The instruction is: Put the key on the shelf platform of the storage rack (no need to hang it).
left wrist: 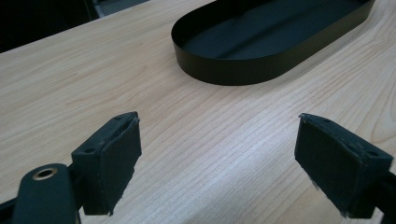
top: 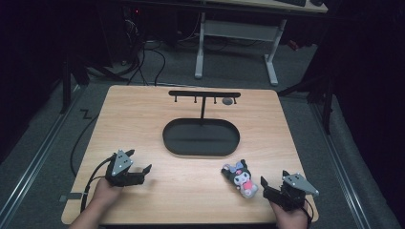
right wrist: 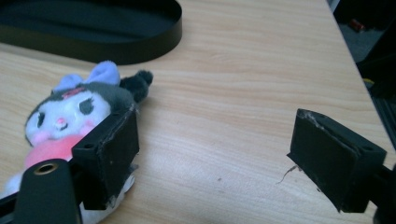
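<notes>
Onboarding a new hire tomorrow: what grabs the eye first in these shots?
The plush toy, black hood, lilac bow, pink body, lies on the table's near right, just left of the open right tool; in the right gripper view it sits beside that tool's left jaw, not between the jaws. Mid-table stands a black oval tray with a T-shaped hook rack rising at its far side. The left tool sits open at near left over bare wood.

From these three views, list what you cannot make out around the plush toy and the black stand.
- Plush toy: lower body hidden behind the right gripper's near jaw, right gripper view.
- Small round thing on the stand's bar: too small to identify, high view.
- Oval tray: far end cut off by the frame edge, left gripper view.
</notes>
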